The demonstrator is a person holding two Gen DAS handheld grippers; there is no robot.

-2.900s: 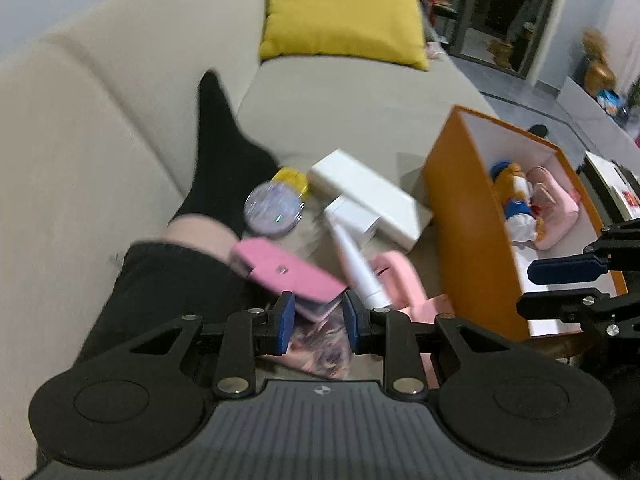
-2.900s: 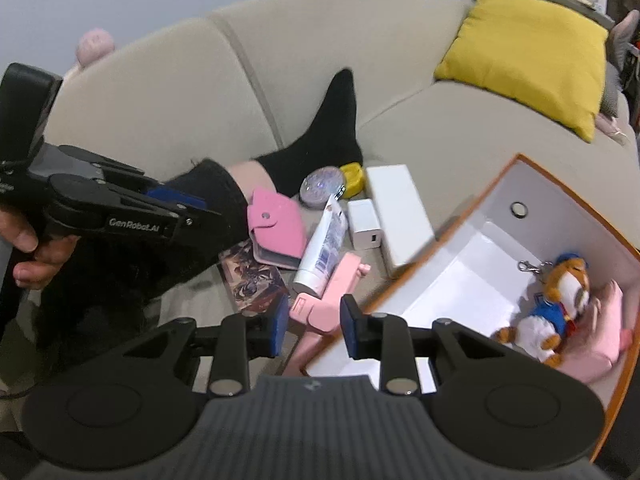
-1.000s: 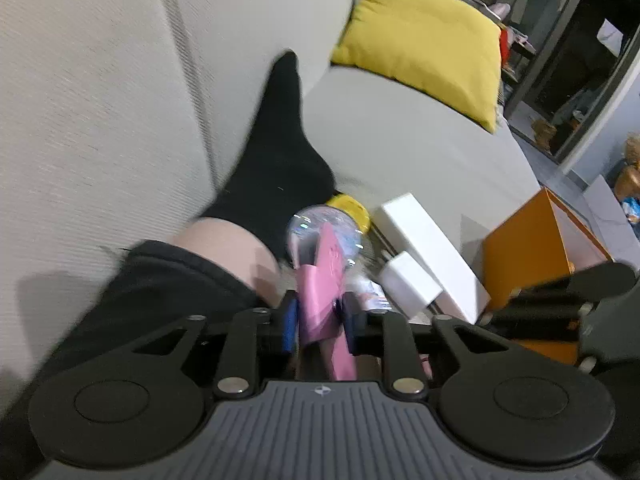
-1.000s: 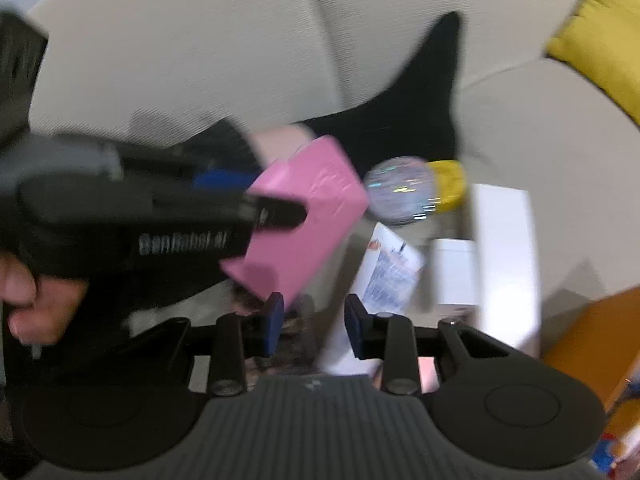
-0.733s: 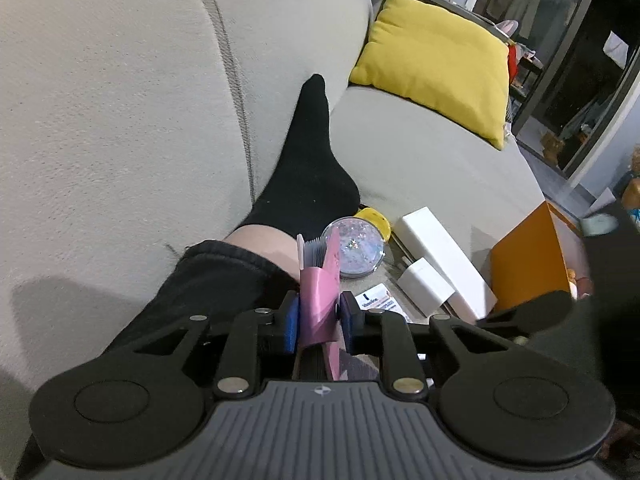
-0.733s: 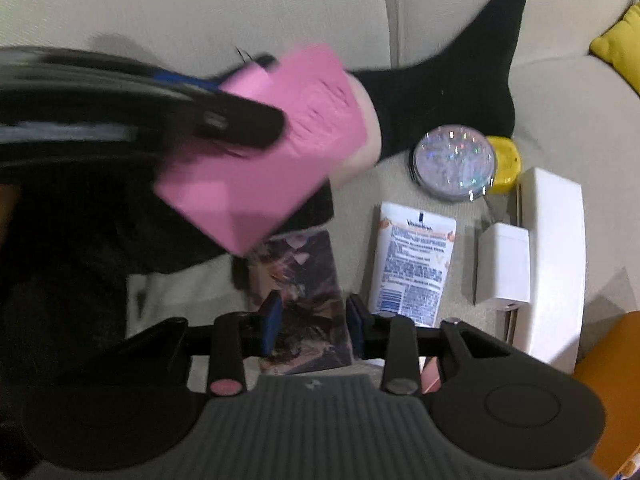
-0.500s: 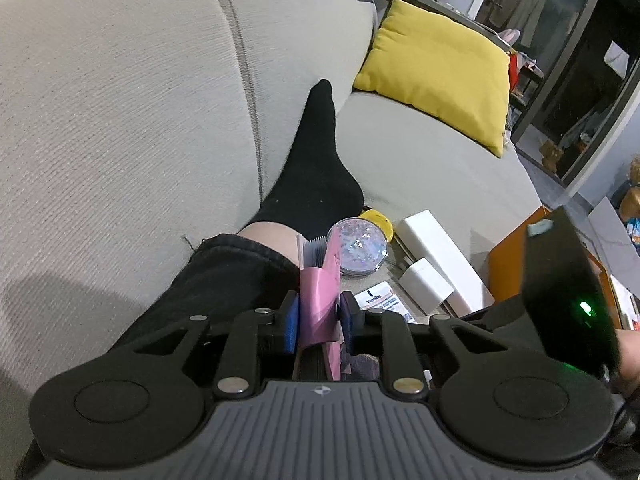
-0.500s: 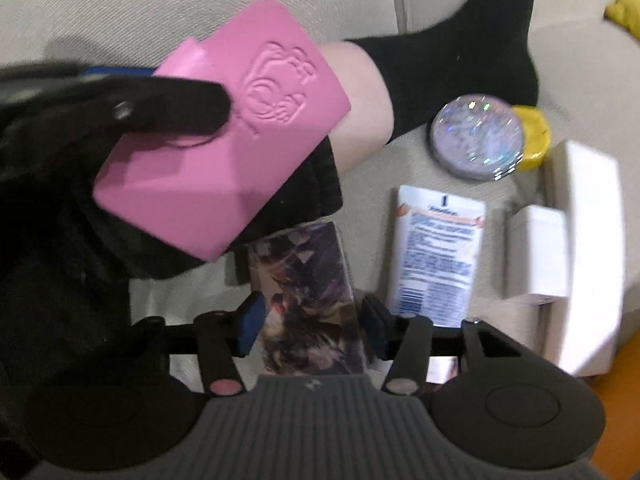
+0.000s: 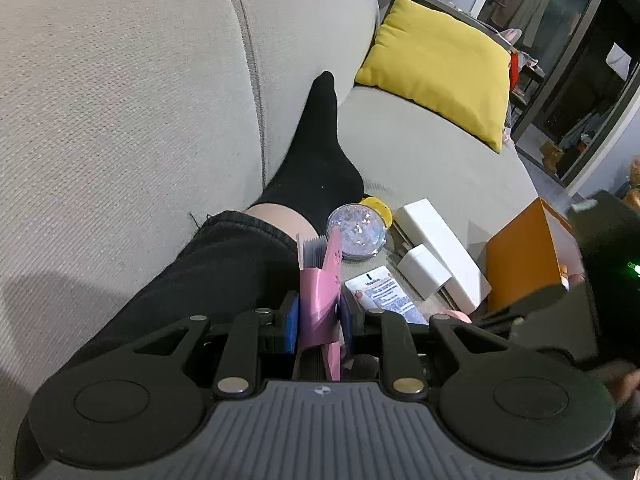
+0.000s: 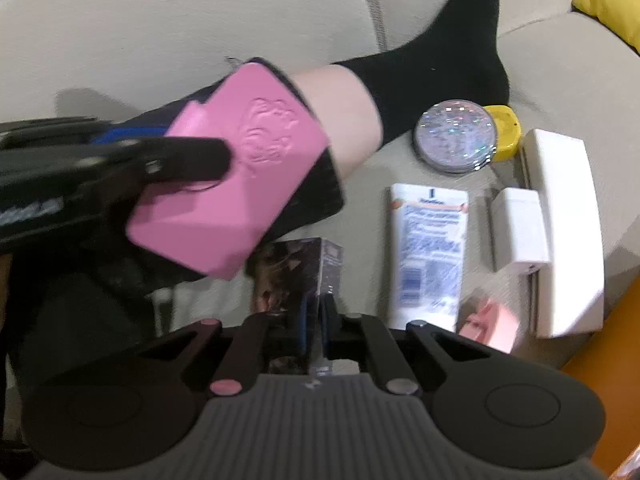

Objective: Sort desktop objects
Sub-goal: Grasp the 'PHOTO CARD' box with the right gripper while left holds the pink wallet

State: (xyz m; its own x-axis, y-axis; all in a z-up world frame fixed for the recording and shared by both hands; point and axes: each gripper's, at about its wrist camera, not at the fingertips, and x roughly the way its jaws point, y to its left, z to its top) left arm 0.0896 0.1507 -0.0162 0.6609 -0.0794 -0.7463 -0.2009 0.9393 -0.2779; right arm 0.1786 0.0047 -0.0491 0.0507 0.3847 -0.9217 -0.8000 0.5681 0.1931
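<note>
A beige ribbed weave is shown by the sofa, and a plain yellow by the cushion. A pink wallet embossed with a figure is seen, its card sleeves grey. Silver glitter is carried by the round tin, beside a yellow disc. White is shown by the long box and the charger; blue print on white by the tube. A dark illustrated pattern covers the small box. The bin is orange, the sock black.

left tool gripping pink wallet
</note>
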